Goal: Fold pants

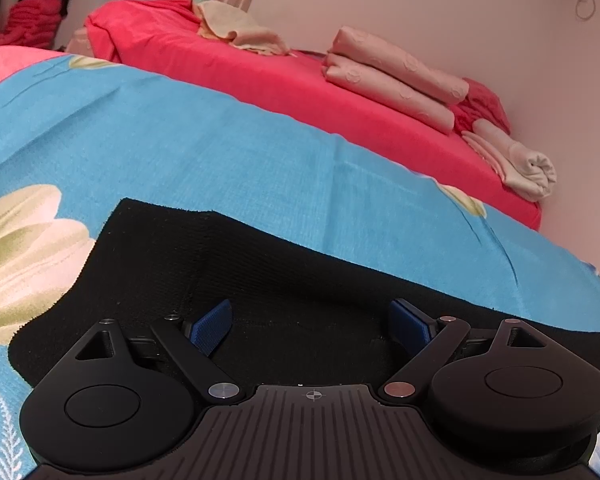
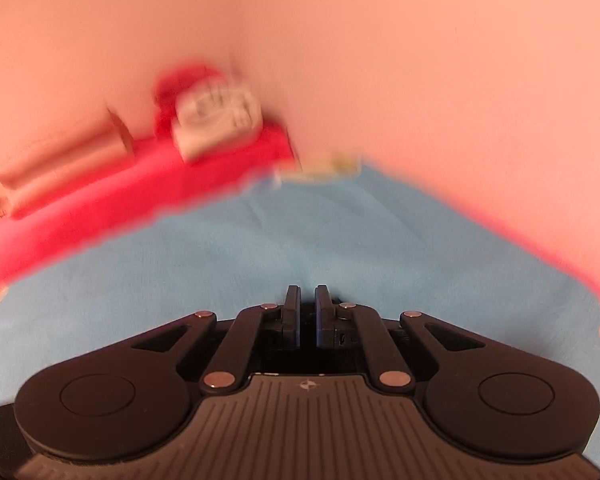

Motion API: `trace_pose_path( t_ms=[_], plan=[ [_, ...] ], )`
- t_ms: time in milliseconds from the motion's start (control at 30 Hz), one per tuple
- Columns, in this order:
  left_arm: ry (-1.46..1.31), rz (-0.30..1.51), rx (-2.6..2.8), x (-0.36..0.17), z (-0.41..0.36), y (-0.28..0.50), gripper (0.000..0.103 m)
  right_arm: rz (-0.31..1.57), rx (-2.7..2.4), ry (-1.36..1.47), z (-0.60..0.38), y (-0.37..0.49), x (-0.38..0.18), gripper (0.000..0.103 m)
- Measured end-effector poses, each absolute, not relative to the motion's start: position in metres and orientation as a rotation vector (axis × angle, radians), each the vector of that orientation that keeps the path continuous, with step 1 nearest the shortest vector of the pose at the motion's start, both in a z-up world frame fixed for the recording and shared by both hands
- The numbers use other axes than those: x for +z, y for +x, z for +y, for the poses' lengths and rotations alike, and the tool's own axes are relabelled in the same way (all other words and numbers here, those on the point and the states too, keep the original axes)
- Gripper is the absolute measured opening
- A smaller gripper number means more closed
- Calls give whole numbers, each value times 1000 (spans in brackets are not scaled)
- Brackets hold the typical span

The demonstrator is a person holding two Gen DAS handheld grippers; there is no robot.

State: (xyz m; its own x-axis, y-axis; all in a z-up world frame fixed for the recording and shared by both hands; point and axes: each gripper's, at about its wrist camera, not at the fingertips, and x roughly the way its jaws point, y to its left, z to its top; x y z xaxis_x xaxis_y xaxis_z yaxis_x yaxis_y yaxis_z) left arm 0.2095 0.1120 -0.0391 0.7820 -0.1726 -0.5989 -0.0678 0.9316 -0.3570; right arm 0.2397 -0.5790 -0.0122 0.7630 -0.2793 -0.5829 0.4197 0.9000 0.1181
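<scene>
- Left wrist view: the left gripper point(image 1: 312, 326) has its jaws spread wide, blue pads point(image 1: 212, 328) well apart, with nothing pinched between them.
- Directly beneath and ahead of those fingers lies the black pants point(image 1: 204, 264), spread flat on the blue floral sheet point(image 1: 204, 152); whether the pads touch the fabric cannot be told.
- The far edge of the black cloth runs in a straight line across the sheet, with a squared corner toward the left of the view, beside a large cream flower print point(image 1: 24, 240).
- Beyond the sheet's far edge a red bedcover point(image 1: 284, 84) stretches toward the wall.
- On the red cover sit folded pink cloths point(image 1: 396, 80) stacked in two layers near the wall, a rolled pale cloth point(image 1: 516, 164) at the cover's right end, and a crumpled beige cloth point(image 1: 240, 32) farther back.
- A heap of red fabric point(image 1: 34, 20) shows at the far left, by a dark doorway.
- Right wrist view: the right gripper point(image 2: 308, 316) has its two fingers drawn together, only a thin slit between them, and nothing is gripped.
- It hangs over bare blue sheet point(image 2: 180, 280), and the picture is heavily smeared.
- A sliver of dark material shows at the bottom left corner of this view, too little to identify.
- The red cover point(image 2: 100, 216), a pale bundle point(image 2: 216, 120) and the pink wall point(image 2: 380, 60) appear only as blurred shapes.
</scene>
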Motion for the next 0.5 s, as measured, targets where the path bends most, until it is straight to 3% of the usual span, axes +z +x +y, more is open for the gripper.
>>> trace_pose_path(
  t_ms=[100, 167, 233, 333, 467, 500],
  plan=[
    [-362, 675, -54, -39, 110, 209, 103, 605, -414, 180, -575, 241, -19, 9],
    [-344, 676, -46, -39, 106, 210, 103, 559, -440, 236, -575, 228, -9, 25],
    [-313, 680, -33, -38, 101, 211, 103, 506, -414, 250, -565, 214, 0, 53],
    [-240, 688, -6, -38, 90, 212, 103, 508, -248, 289, -545, 203, 4, 71],
    [-158, 695, 28, -38, 78, 213, 103, 619, -52, 455, -547, 209, -13, 76],
    [-151, 696, 32, -38, 78, 214, 103, 611, -64, 484, -554, 208, -18, 68]
  ],
)
